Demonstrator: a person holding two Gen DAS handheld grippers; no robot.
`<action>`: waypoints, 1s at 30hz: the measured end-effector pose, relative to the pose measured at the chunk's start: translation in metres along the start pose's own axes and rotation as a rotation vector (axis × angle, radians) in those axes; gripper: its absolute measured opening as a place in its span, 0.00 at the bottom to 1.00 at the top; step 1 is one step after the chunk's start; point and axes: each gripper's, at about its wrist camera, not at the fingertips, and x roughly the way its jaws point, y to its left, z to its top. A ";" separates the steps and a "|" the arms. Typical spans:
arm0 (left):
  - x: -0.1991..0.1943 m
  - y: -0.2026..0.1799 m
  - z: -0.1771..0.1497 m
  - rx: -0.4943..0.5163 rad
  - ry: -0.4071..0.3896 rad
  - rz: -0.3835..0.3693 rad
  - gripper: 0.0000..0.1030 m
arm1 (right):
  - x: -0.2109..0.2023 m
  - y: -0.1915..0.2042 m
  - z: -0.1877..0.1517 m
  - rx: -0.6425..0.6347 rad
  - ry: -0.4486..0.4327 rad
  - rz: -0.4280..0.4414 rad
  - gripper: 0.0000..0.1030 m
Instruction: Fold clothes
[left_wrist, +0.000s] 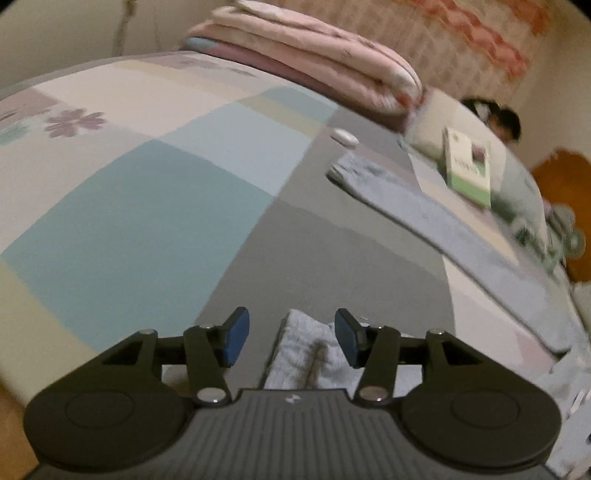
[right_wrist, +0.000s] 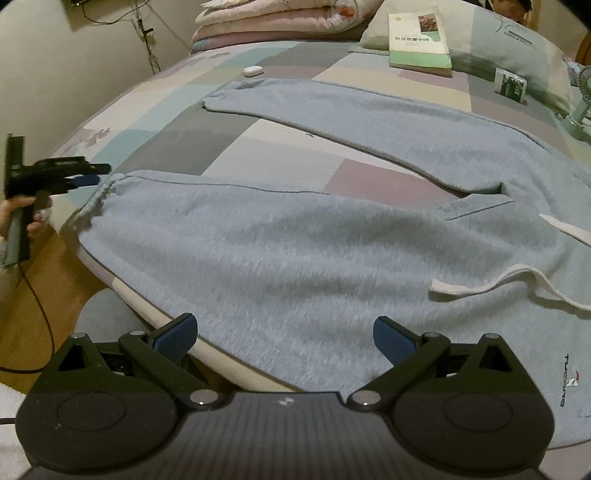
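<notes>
Pale blue fleece trousers (right_wrist: 295, 240) lie flat on the patchwork bed sheet (right_wrist: 280, 147), legs spread in a V toward the left, white drawstring (right_wrist: 476, 284) at the waist on the right. My left gripper (left_wrist: 291, 339) is open; the cuff of the near leg (left_wrist: 310, 354) lies between and under its blue pads, which do not press it. The far leg (left_wrist: 424, 210) runs off to the right. In the right wrist view the left gripper (right_wrist: 94, 174) hovers by that cuff at the bed's left edge. My right gripper (right_wrist: 284, 339) is open wide over the near side of the trousers, holding nothing.
Folded pink quilts (right_wrist: 280, 22) are stacked at the head of the bed. A book (right_wrist: 417, 40) rests on a pillow (right_wrist: 517, 48), with a small white case (right_wrist: 253, 70) on the sheet. A fan (right_wrist: 580, 99) stands right. Wooden floor (right_wrist: 40, 295) with a cable lies left.
</notes>
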 end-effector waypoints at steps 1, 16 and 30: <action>0.007 -0.002 0.000 0.019 0.016 -0.003 0.59 | 0.000 -0.001 0.001 0.004 -0.001 -0.002 1.00; -0.035 -0.016 -0.003 0.059 -0.136 0.011 0.03 | 0.011 -0.002 0.005 0.015 0.011 -0.037 1.00; -0.033 0.003 -0.006 0.001 -0.047 0.082 0.11 | 0.004 -0.031 0.018 0.009 -0.016 -0.091 0.99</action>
